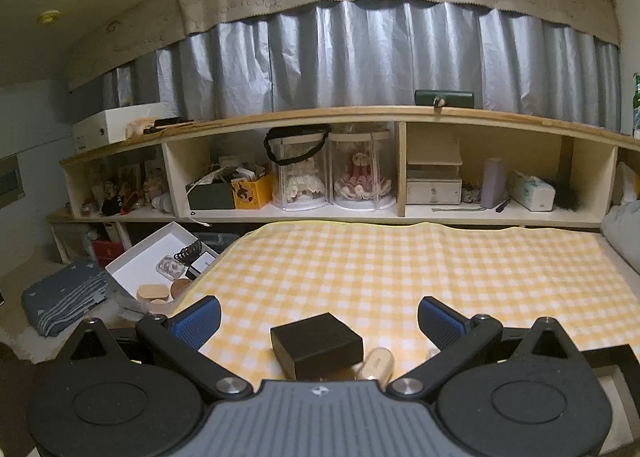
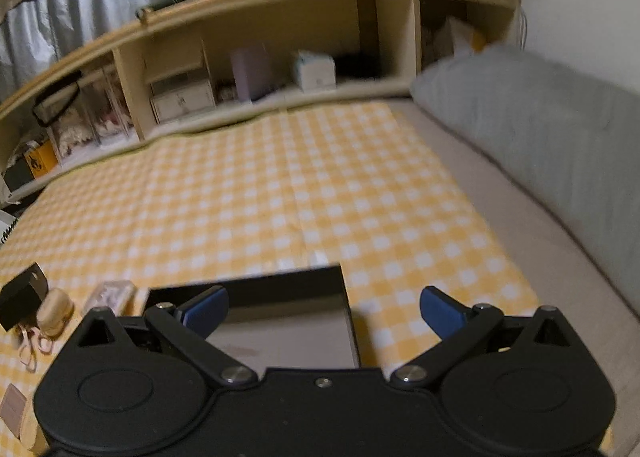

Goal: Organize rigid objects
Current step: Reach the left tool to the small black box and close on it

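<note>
My left gripper (image 1: 319,317) is open above the yellow checked cloth (image 1: 380,269). A small black box (image 1: 318,343) lies just below and between its blue pads, untouched, with a beige oval case (image 1: 378,364) beside it. My right gripper (image 2: 324,307) is open too, hovering over an open black tray (image 2: 280,321) with a grey inside. In the right wrist view the black box (image 2: 20,295), the beige oval case (image 2: 54,311), a clear small case (image 2: 112,295) and pink loops (image 2: 32,341) lie at the left.
A white box (image 1: 150,257) with a hair claw, clear case and wooden cases sits off the cloth's left edge. A wooden shelf (image 1: 320,115) full of dolls and boxes runs along the back. A grey pillow (image 2: 540,117) lies at the right. A folded blue blanket (image 1: 64,301) is on the floor.
</note>
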